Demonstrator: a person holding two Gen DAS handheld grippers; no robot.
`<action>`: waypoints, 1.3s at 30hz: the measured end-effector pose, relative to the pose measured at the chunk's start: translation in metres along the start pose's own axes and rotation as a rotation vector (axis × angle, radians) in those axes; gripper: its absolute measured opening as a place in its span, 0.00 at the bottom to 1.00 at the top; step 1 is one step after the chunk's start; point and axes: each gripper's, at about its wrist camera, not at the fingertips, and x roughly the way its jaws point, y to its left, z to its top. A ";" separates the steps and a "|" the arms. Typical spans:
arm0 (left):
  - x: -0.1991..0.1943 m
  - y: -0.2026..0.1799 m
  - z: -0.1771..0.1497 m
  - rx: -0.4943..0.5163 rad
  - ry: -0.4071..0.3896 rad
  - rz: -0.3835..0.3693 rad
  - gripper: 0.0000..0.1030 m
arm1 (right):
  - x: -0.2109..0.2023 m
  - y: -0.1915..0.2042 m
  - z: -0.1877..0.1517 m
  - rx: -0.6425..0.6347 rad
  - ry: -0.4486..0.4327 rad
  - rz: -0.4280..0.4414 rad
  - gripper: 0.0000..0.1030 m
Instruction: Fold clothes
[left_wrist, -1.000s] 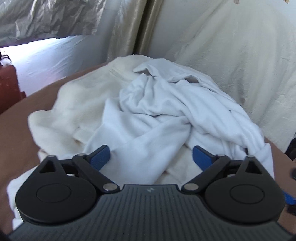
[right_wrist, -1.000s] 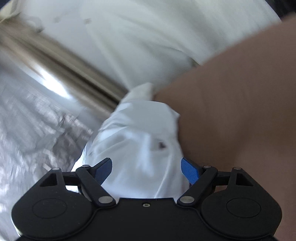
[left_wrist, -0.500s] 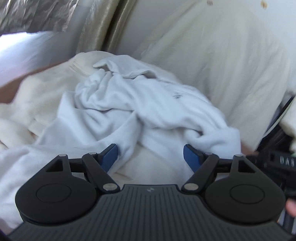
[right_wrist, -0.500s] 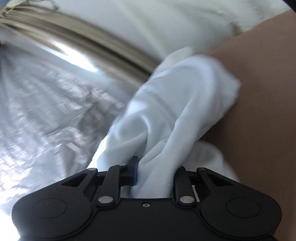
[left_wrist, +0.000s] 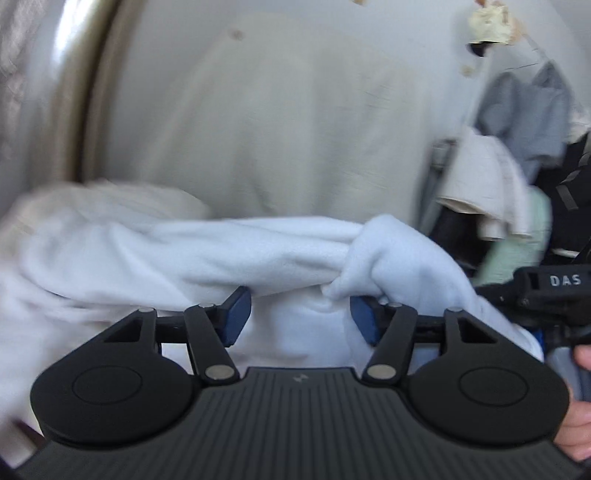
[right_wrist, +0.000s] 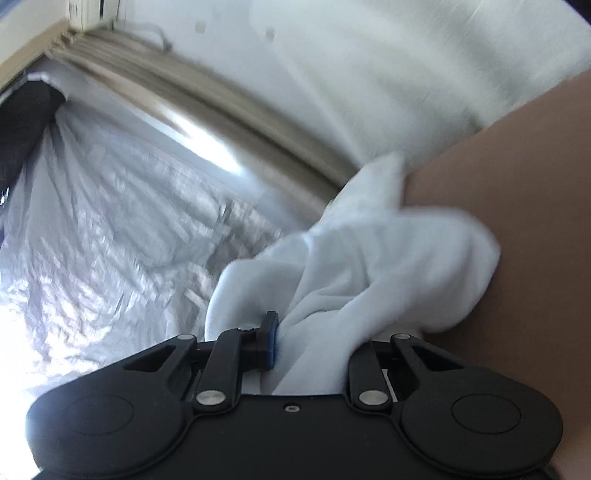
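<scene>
A white fleece garment lies bunched and stretched across the left wrist view. My left gripper is open, its blue pads on either side of a fold of the garment, with cloth between and over them. My right gripper is shut on an end of the same white garment, which bulges out above its fingers over the brown table. The right gripper's black body shows at the right edge of the left wrist view.
A cream cloth-covered surface stands behind the garment. More clothes hang or pile at the right. A cream garment lies at the left. Silver foil sheeting and a beige curtain fill the right wrist view.
My right gripper closed on the garment's end and lifted it. My left gripper moved right and in close to the garment, its jaws narrowing around a fold. The view swung right.
</scene>
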 end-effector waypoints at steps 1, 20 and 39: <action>0.004 -0.006 -0.005 -0.038 0.007 -0.037 0.56 | -0.015 0.002 -0.008 -0.044 -0.028 -0.029 0.20; 0.022 -0.225 0.039 0.063 -0.090 -0.218 0.60 | -0.250 0.081 0.043 -0.550 -0.456 -0.272 0.19; 0.063 -0.070 -0.089 -0.043 0.375 0.123 0.84 | -0.270 -0.145 0.057 0.218 -0.211 -0.640 0.55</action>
